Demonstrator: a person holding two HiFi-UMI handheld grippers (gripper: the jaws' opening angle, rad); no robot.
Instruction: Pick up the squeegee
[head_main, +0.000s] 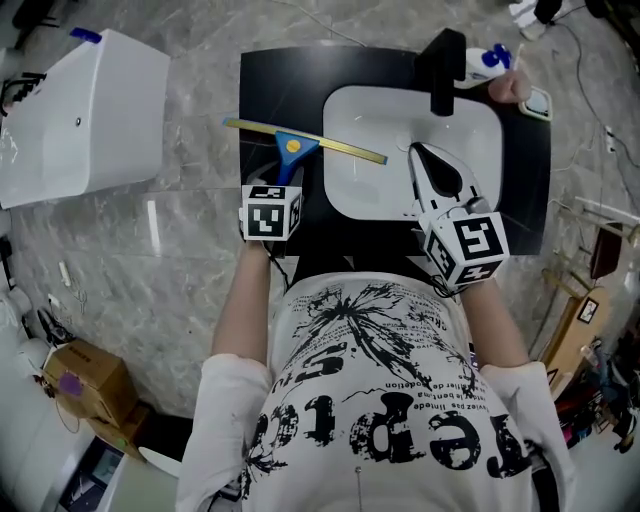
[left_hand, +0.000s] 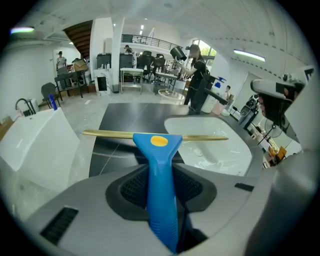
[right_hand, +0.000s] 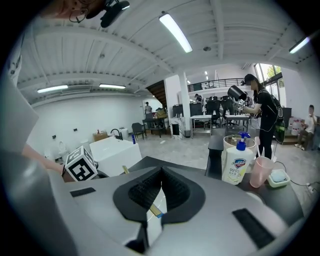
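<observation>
The squeegee (head_main: 292, 146) has a blue handle with a yellow dot and a long brass-coloured blade. The blade reaches from the black counter (head_main: 270, 90) across the left rim of the white basin (head_main: 360, 130). My left gripper (head_main: 284, 172) is shut on the handle. In the left gripper view the blue handle (left_hand: 161, 180) runs straight up between the pads (left_hand: 134, 189), which press on it from both sides. My right gripper (head_main: 418, 152) hovers over the basin, shut, with nothing in it. In its own view the right gripper (right_hand: 161, 176) shows its pads closed together.
A black faucet (head_main: 445, 70) stands at the basin's far edge. Beside it are a soap bottle (right_hand: 237, 162) and a pink cup (right_hand: 261, 171). A white tub (head_main: 85, 115) sits on the floor at the left, a cardboard box (head_main: 85, 380) lower left.
</observation>
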